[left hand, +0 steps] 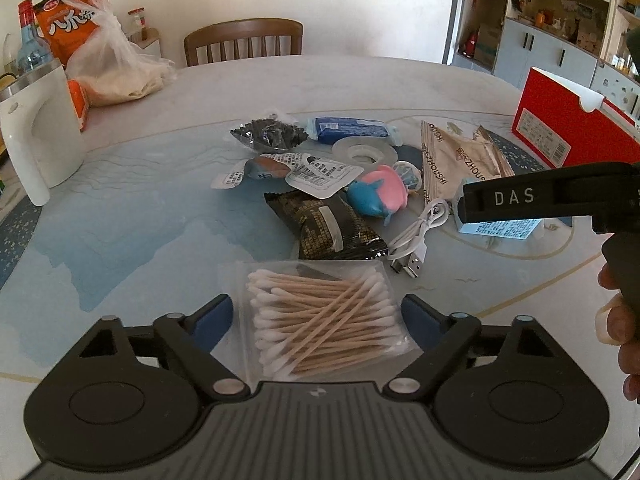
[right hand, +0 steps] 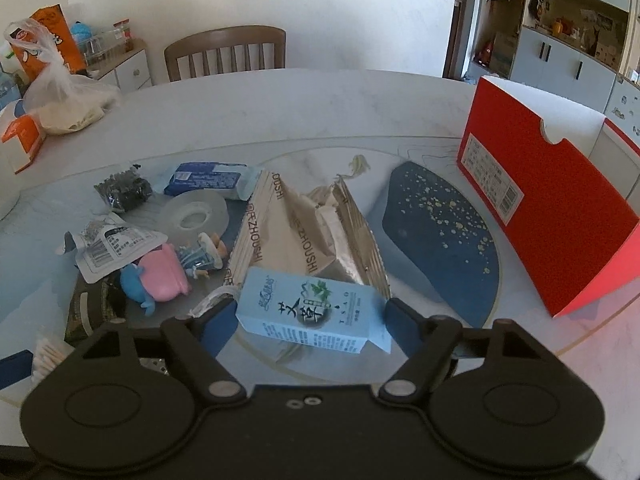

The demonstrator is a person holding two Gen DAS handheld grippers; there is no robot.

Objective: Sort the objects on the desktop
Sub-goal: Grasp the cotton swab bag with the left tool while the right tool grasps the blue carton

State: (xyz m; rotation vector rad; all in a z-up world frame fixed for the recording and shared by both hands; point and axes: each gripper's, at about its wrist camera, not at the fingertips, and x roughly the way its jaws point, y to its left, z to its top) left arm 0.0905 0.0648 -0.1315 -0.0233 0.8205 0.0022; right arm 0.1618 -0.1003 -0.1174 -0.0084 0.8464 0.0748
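A clear bag of cotton swabs [left hand: 324,320] lies on the table between the blue pads of my left gripper [left hand: 318,316], which is open and straddles it. My right gripper [right hand: 308,320] is open around a light blue carton [right hand: 312,314], with its pads close to both ends. In the left wrist view the right gripper [left hand: 464,204] comes in from the right over that carton [left hand: 500,228]. Behind them lies a pile: a pink and blue whale toy [left hand: 376,194], a black snack pack [left hand: 332,228], a white USB cable [left hand: 416,236] and a tape roll [right hand: 198,212].
An open red box [right hand: 552,208] stands at the right of the table. Beige chopstick packs [right hand: 296,232] lie behind the carton. A white kettle [left hand: 36,132] and a plastic bag of food [left hand: 112,68] sit at the far left. A wooden chair [left hand: 244,42] stands beyond the table.
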